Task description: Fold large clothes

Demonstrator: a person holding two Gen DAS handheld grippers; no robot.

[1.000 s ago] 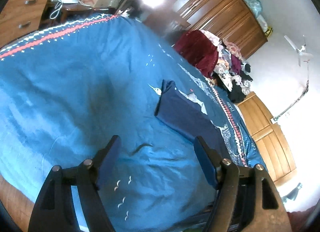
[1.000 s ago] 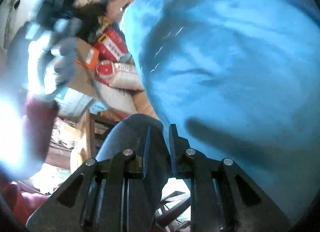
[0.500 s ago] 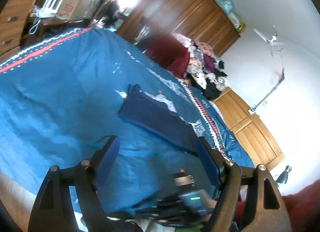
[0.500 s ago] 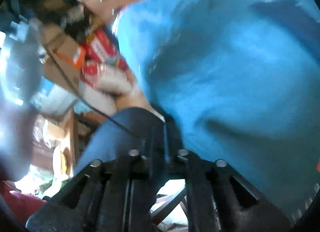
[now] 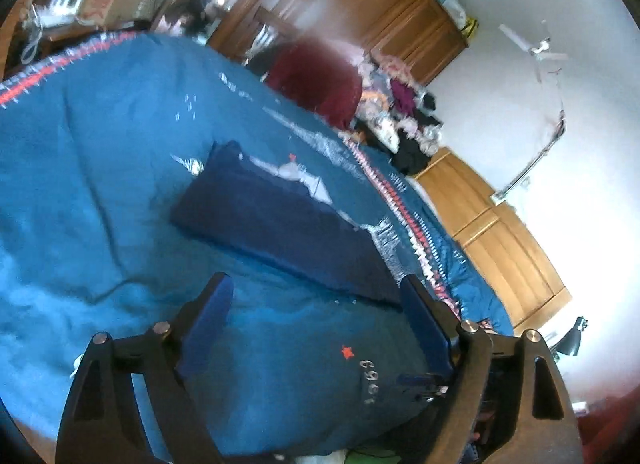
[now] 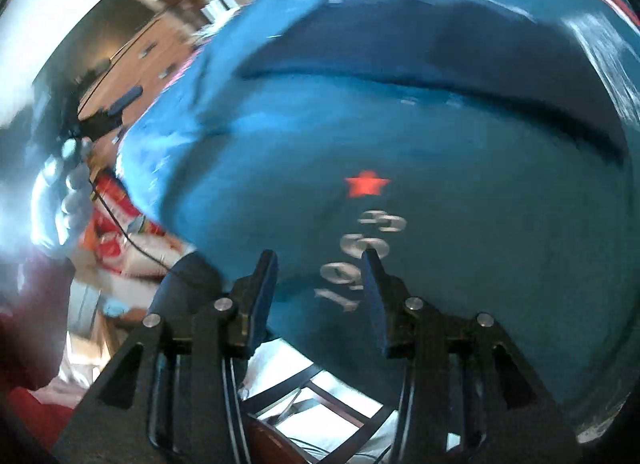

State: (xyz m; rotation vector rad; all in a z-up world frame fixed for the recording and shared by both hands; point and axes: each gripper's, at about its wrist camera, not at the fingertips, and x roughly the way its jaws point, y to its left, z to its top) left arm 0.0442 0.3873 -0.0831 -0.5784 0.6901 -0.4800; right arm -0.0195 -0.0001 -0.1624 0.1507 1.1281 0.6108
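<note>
Fingers of the left gripper point(image 5: 316, 312) stand wide apart, empty; the right gripper point(image 6: 318, 284) is parted too, gripping nothing. Lying flat mid-frame on the blue bedspread point(image 5: 92, 168) is the navy garment point(image 5: 276, 228), apparently folded into a long strip. Risk now: pinching bedspread along with cloth, dark blue against blue, and dragging the fold askew. Upper right, a clothes pile point(image 5: 400, 112) waits beside the wardrobe point(image 5: 360, 4).
</note>
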